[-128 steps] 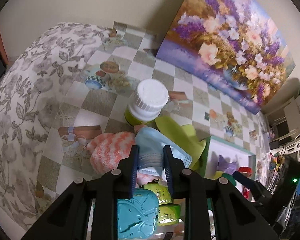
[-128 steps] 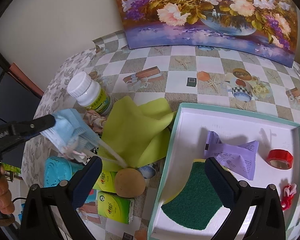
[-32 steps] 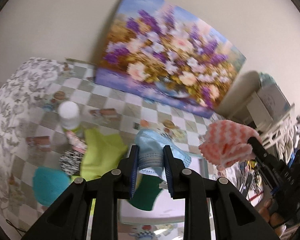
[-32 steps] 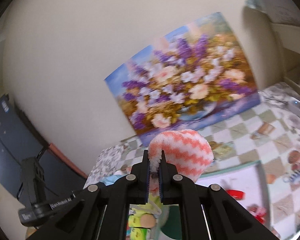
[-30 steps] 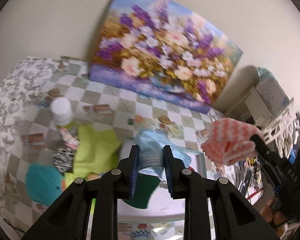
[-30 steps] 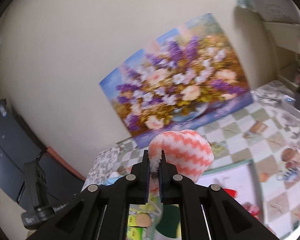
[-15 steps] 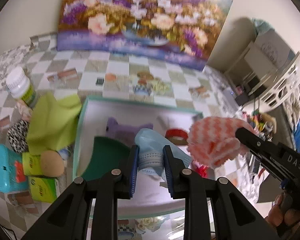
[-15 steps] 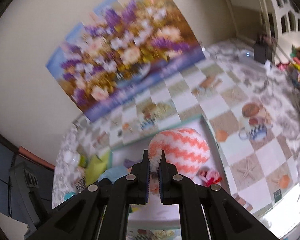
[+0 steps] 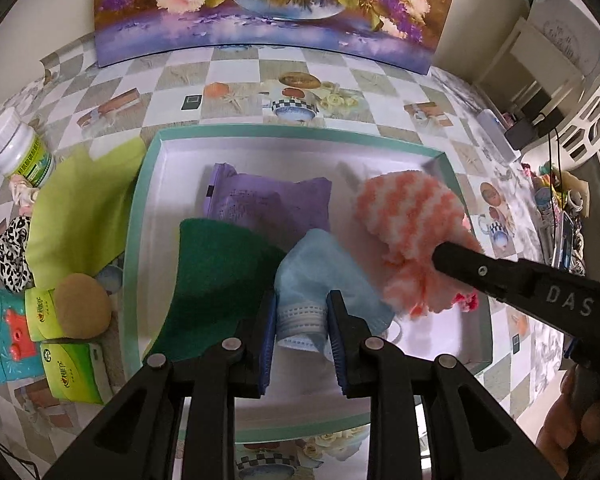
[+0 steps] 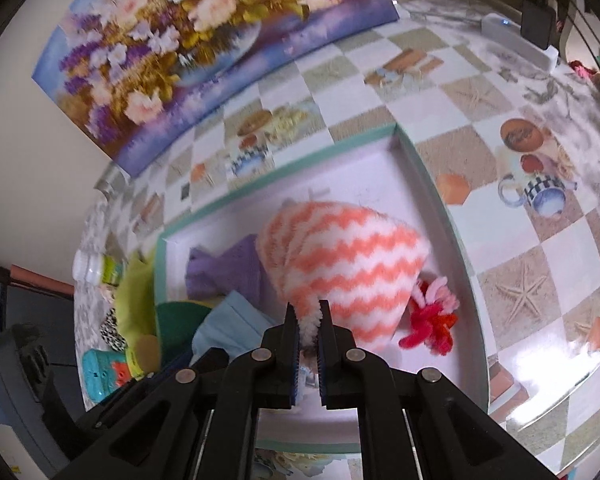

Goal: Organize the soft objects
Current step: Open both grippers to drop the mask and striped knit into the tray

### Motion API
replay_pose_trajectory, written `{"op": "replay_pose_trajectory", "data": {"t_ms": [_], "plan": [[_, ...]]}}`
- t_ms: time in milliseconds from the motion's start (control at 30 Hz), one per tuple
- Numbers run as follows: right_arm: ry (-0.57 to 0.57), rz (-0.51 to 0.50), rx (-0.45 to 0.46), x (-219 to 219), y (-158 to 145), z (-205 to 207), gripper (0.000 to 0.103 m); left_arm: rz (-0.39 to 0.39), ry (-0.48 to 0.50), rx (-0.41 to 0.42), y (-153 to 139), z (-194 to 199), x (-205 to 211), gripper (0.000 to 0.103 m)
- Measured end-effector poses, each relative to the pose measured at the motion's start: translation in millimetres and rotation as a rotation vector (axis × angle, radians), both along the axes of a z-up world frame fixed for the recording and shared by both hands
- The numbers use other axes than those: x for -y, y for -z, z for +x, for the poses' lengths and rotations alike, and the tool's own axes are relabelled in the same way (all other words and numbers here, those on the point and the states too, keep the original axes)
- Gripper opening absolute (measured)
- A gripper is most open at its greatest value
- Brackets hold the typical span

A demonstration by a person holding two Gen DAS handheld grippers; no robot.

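Observation:
My left gripper [image 9: 302, 312] is shut on a light blue face mask [image 9: 320, 276] and holds it over the middle of a teal-rimmed white tray [image 9: 140, 184]. My right gripper [image 10: 308, 320] is shut on a fluffy orange-and-white zigzag cloth [image 10: 348, 256], also seen in the left wrist view [image 9: 412, 220], held over the tray's right half [image 10: 432, 184]. In the tray lie a green scouring pad [image 9: 216, 276], a purple pouch [image 9: 268, 204] and a red-pink pipe-cleaner twist [image 10: 432, 316].
Left of the tray lie a lime-green cloth [image 9: 80, 208], a white-capped bottle [image 9: 20, 152], a leopard-print scrunchie [image 9: 10, 252], a tan sponge [image 9: 82, 306], green packets [image 9: 70, 368] and a teal box [image 9: 0, 336]. A flower painting [image 9: 268, 4] leans at the table's back.
Both grippers have come down from high above the table toward the tray, each still holding its item; the mask and the zigzag cloth now hang just over the tray's inside.

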State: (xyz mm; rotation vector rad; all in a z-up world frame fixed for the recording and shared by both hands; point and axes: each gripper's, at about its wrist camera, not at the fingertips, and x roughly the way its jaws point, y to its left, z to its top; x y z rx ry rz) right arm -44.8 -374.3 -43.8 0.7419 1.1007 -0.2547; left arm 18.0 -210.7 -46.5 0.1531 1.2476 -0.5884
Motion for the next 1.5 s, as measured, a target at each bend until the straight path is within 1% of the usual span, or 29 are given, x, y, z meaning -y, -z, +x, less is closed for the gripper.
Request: {"op": "replay_pose_trajectory", "data": {"t_ms": [67, 200, 267, 333, 400, 433, 533, 667, 700, 767, 833, 867, 933, 967, 1000, 1033, 1133, 1200, 1333, 1433, 1500], "plan": [[-0.001, -0.013, -0.001, -0.6, -3.5, -0.8, 0.011, -0.007, 0.001, 0.008, -3.2, 0.2, -1.1, 0.027], [-0.014, -0.046, 0.010, -3.2, -16.6, 1.6, 0.011, -0.024, -0.007, 0.018, -11.3, 3.0, -5.5, 0.029], [-0.016, -0.063, 0.013, -4.6, -23.6, 1.5, 0.013, -0.035, -0.012, 0.016, -15.9, 4.1, -8.3, 0.033], [-0.011, -0.080, 0.018, -4.8, -30.8, 0.5, 0.018, -0.035, -0.018, 0.029, -21.6, 4.4, -10.3, 0.043], [-0.008, -0.097, 0.032, -4.5, -38.3, -1.3, 0.026, -0.031, -0.028, 0.048, -28.3, 5.0, -12.5, 0.049], [-0.009, -0.109, 0.037, -4.6, -43.1, -2.5, 0.027, -0.029, -0.036, 0.055, -31.4, 5.6, -14.0, 0.051], [-0.014, -0.141, 0.045, -5.4, -53.4, -4.4, 0.028, -0.004, -0.083, 0.053, -39.7, 9.8, -20.3, 0.055], [-0.026, -0.148, 0.048, -5.2, -58.0, -6.0, 0.028, 0.034, -0.156, 0.027, -53.4, 16.2, -27.0, 0.056], [-0.026, -0.152, 0.044, -5.0, -58.0, -6.8, 0.028, 0.030, -0.174, 0.029, -59.9, 17.6, -28.2, 0.056], [-0.024, -0.159, 0.028, -4.4, -56.0, -8.0, 0.028, 0.004, -0.188, 0.058, -74.6, 18.1, -28.4, 0.058], [-0.020, -0.164, 0.008, -4.2, -52.7, -7.3, 0.028, 0.007, -0.179, 0.092, -81.7, 17.7, -27.1, 0.065], [-0.016, -0.168, -0.004, -5.0, -50.9, -5.9, 0.028, 0.017, -0.175, 0.104, -83.3, 18.3, -26.6, 0.066], [-0.024, -0.177, -0.022, -9.8, -47.3, -2.2, 0.037, 0.044, -0.174, 0.128, -84.2, 20.5, -28.6, 0.070], [-0.042, -0.184, -0.029, -14.0, -45.7, 1.1, 0.046, 0.054, -0.180, 0.136, -83.7, 22.6, -31.1, 0.071], [-0.061, -0.192, -0.037, -18.1, -44.0, 3.8, 0.050, 0.061, -0.190, 0.137, -83.0, 25.4, -33.9, 0.073], [-0.073, -0.199, -0.045, -21.3, -42.2, 5.9, 0.050, 0.067, -0.204, 0.138, -81.7, 29.4, -36.9, 0.075], [-0.080, -0.215, -0.073, -27.7, -36.4, 9.7, 0.051, 0.085, -0.219, 0.138, -77.2, 36.4, -42.0, 0.078], [-0.086, -0.216, -0.094, -30.9, -30.3, 13.1, 0.061, 0.101, -0.222, 0.136, -72.2, 40.4, -44.3, 0.080], [-0.092, -0.217, -0.129, -33.8, -19.5, 15.8, 0.063, 0.138, -0.227, 0.125, -58.5, 46.4, -47.1, 0.081], [-0.083, -0.214, -0.148, -33.1, -13.4, 15.1, 0.068, 0.168, -0.214, 0.117, -47.7, 49.6, -45.2, 0.082], [-0.077, -0.217, -0.154, -32.7, -11.9, 13.9, 0.073, 0.175, -0.206, 0.112, -44.3, 50.2, -44.8, 0.083]]}}
